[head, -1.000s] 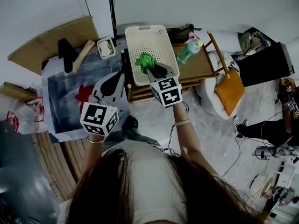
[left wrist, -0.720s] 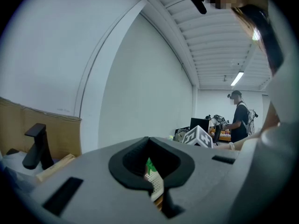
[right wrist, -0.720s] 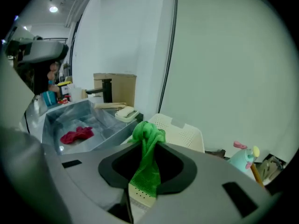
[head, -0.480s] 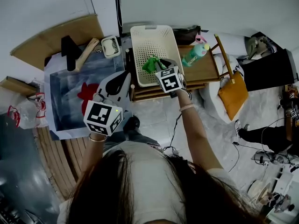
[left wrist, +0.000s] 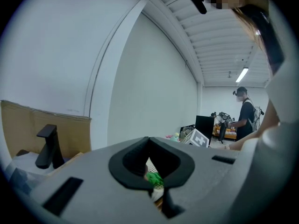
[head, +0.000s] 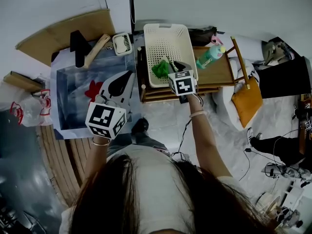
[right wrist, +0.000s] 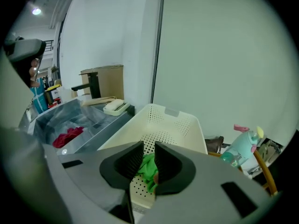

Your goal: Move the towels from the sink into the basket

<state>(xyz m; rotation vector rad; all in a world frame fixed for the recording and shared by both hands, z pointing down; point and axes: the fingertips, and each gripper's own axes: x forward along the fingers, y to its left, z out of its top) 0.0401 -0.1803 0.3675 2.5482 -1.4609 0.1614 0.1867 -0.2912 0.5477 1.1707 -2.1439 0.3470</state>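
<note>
A white perforated basket [head: 165, 27] stands on a wooden rack to the right of the sink [head: 62, 101]. A green towel [head: 160, 68] lies bunched on the basket's floor. My right gripper [head: 170, 66] reaches down into the basket. Its jaws have just been opening a little, and its pads still sit against the green towel [right wrist: 147, 168] in a narrow gap. A red towel [head: 93, 89] lies in the sink and shows at the left of the right gripper view [right wrist: 67, 136]. My left gripper [head: 127, 75] hovers over the sink's right edge, shut and holding nothing.
A black faucet [head: 77, 48], a wooden brush [head: 96, 45] and a soap dish [head: 123, 43] line the sink's far side. A teal spray bottle [head: 210, 56] stands on the rack beside the basket. An orange cushion [head: 246, 104] lies to the right. A person [left wrist: 243, 113] stands far off.
My right gripper has sunk with the green towel from above the basket's near rim down to the basket's floor. The left gripper has stayed over the sink's edge.
</note>
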